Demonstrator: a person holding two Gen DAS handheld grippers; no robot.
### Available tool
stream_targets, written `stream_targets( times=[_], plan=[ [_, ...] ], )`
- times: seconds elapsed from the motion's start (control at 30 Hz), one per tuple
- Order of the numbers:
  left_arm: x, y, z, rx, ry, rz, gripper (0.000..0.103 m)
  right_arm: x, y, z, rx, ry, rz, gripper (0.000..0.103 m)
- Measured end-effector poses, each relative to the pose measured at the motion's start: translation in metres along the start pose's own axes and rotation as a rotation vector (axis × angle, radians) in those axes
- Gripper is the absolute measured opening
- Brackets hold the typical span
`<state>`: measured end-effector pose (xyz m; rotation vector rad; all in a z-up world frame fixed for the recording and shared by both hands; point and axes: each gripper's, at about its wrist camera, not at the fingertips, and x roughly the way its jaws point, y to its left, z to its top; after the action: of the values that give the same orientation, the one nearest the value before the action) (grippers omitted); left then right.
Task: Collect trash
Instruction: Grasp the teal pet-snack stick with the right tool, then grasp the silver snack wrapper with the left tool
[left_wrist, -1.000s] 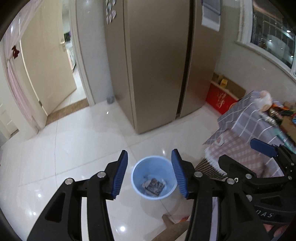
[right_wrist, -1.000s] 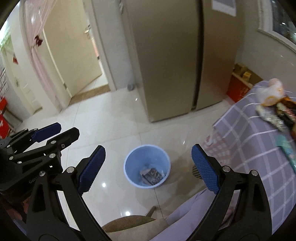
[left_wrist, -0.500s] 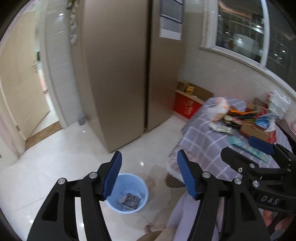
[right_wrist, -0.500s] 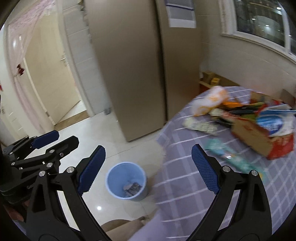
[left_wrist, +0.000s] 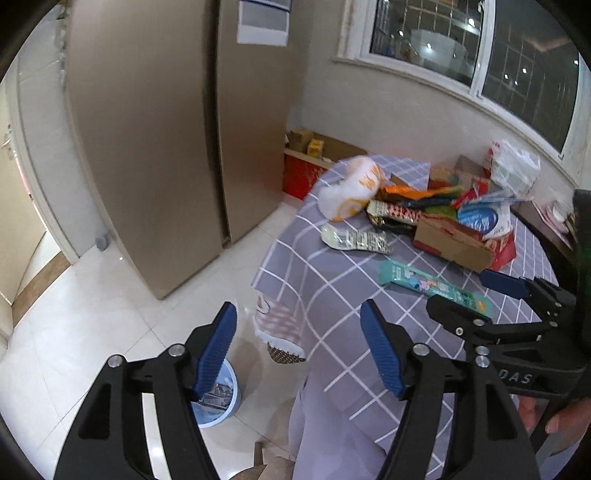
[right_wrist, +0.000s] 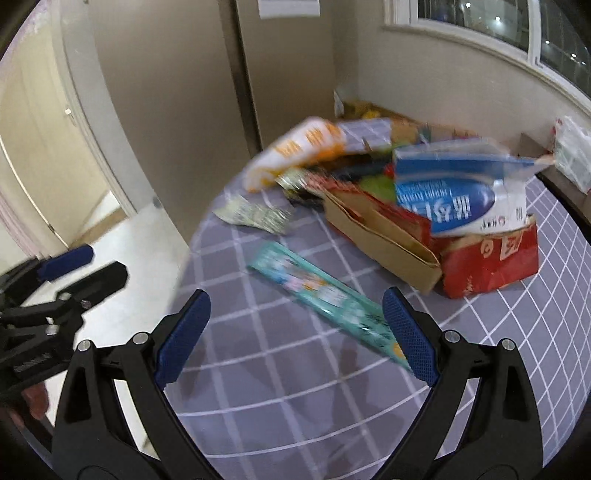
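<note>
We see our left gripper with fingers opening, nothing between them. Our right gripper has fingers spread wide, empty, above the teal wrapper, which lies on the surface near the red box.

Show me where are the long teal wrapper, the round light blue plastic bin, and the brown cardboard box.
Long teal wrapper (right_wrist: 325, 301): right wrist view, middle of its printed face.
Round light blue plastic bin (left_wrist: 231, 400): left wrist view, outer wall on the right.
Brown cardboard box (right_wrist: 384, 240): right wrist view, its folded brown flap.
</note>
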<state>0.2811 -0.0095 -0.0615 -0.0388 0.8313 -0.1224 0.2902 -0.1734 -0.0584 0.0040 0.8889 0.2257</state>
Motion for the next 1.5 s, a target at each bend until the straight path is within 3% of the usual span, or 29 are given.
stream_targets(
  times=[0.2, 0.3, 0.33, 0.43, 0.47, 0.63, 0.7, 0.93, 1.0, 1.1, 1.13, 1.17, 1.23, 1.3, 1.4, 1.47, 1.5],
  plan=[
    [0.024, -0.007, 0.003, 0.032, 0.072, -0.035, 0.070, 0.029, -0.009, 0.002, -0.056, 0.077, -0.023, 0.092],
    [0.033, -0.008, 0.005, 0.059, 0.098, -0.044, 0.070, 0.040, -0.010, 0.005, -0.077, 0.082, -0.009, 0.084],
    [0.037, -0.007, 0.006, 0.066, 0.110, -0.047, 0.070, 0.041, -0.008, 0.006, -0.104, 0.073, -0.022, 0.078],
    [0.045, -0.005, 0.013, 0.086, 0.125, -0.066, 0.070, 0.039, -0.010, 0.010, -0.121, 0.054, -0.002, 0.033],
    [0.048, -0.006, 0.017, 0.105, 0.128, -0.071, 0.070, 0.039, -0.011, 0.011, -0.121, 0.053, -0.004, 0.030],
    [0.062, -0.017, 0.037, 0.229, 0.145, -0.141, 0.075, 0.035, -0.023, 0.012, -0.035, 0.088, 0.020, 0.027],
    [0.069, -0.024, 0.044, 0.273, 0.147, -0.160, 0.075, 0.032, -0.030, 0.011, 0.045, 0.106, 0.075, 0.027],
    [0.102, -0.051, 0.060, 0.398, 0.175, -0.246, 0.075, 0.028, -0.047, 0.007, 0.155, 0.104, 0.057, 0.027],
    [0.109, -0.055, 0.060, 0.418, 0.186, -0.247, 0.066, 0.028, -0.051, 0.008, 0.155, 0.104, 0.042, 0.027],
    [0.113, -0.055, 0.063, 0.412, 0.184, -0.213, 0.039, 0.027, -0.053, 0.009, 0.156, 0.108, 0.041, 0.027],
    [0.113, -0.052, 0.065, 0.393, 0.190, -0.185, 0.015, 0.028, -0.054, 0.009, 0.155, 0.110, 0.041, 0.027],
    [0.112, -0.049, 0.065, 0.370, 0.208, -0.193, 0.000, 0.028, -0.054, 0.009, 0.155, 0.110, 0.041, 0.027],
    [0.106, -0.039, 0.062, 0.307, 0.243, -0.237, 0.000, 0.028, -0.055, 0.009, 0.153, 0.109, 0.043, 0.027],
    [0.098, -0.035, 0.055, 0.311, 0.232, -0.201, 0.000, 0.028, -0.050, 0.010, 0.150, 0.108, 0.054, 0.027],
    [0.077, -0.037, 0.048, 0.334, 0.182, -0.211, 0.007, 0.024, -0.049, 0.009, 0.145, 0.103, 0.060, 0.027],
    [0.067, -0.041, 0.050, 0.369, 0.140, -0.218, 0.065, 0.018, -0.050, 0.007, 0.148, 0.097, 0.069, 0.028],
    [0.066, -0.043, 0.054, 0.372, 0.129, -0.210, 0.071, 0.016, -0.052, 0.006, 0.152, 0.091, 0.073, 0.028]
  ],
)
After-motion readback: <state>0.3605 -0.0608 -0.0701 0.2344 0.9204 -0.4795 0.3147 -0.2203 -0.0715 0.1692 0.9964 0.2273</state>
